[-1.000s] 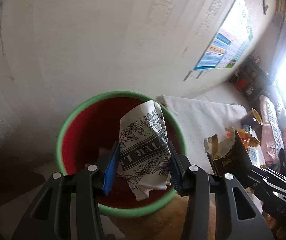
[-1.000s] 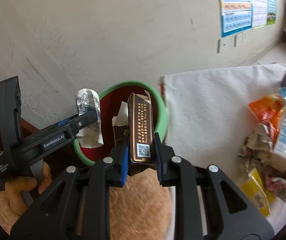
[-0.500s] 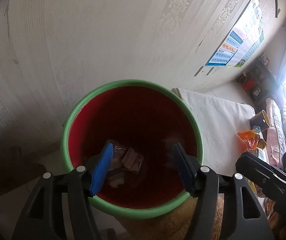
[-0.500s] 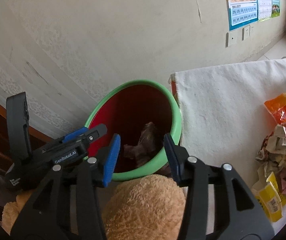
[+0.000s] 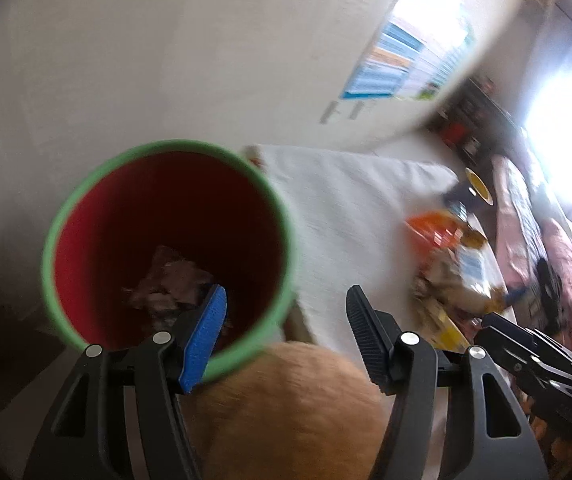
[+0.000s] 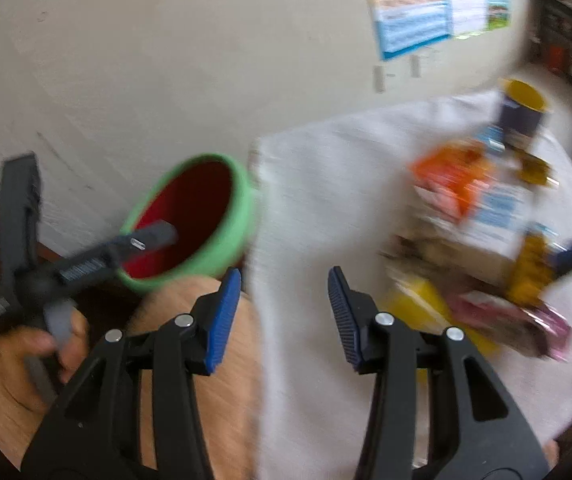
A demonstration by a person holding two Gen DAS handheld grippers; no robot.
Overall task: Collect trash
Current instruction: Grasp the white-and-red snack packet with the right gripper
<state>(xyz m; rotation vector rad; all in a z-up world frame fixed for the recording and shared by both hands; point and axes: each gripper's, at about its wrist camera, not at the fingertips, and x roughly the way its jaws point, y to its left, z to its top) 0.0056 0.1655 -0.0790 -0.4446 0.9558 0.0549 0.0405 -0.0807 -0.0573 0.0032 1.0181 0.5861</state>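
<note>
Both grippers, left [image 5: 286, 320] and right [image 6: 285, 312], swung tableward, jaws wide and empty; trash pile [image 6: 486, 240] blurred.

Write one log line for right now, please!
left gripper: open, empty | right gripper: open, empty | bin: holds trash | wrappers: on cloth

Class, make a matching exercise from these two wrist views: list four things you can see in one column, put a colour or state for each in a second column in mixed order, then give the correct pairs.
Things
1. bin
2. cloth
3. left hand-held gripper
4. cup

Colour or state
A. white, spread under the wrappers
B. dark with a yellow rim
C. red inside, green rim, trash at the bottom
D. jaws apart, holding nothing

Pairs: 1-C, 2-A, 3-D, 4-B
</note>
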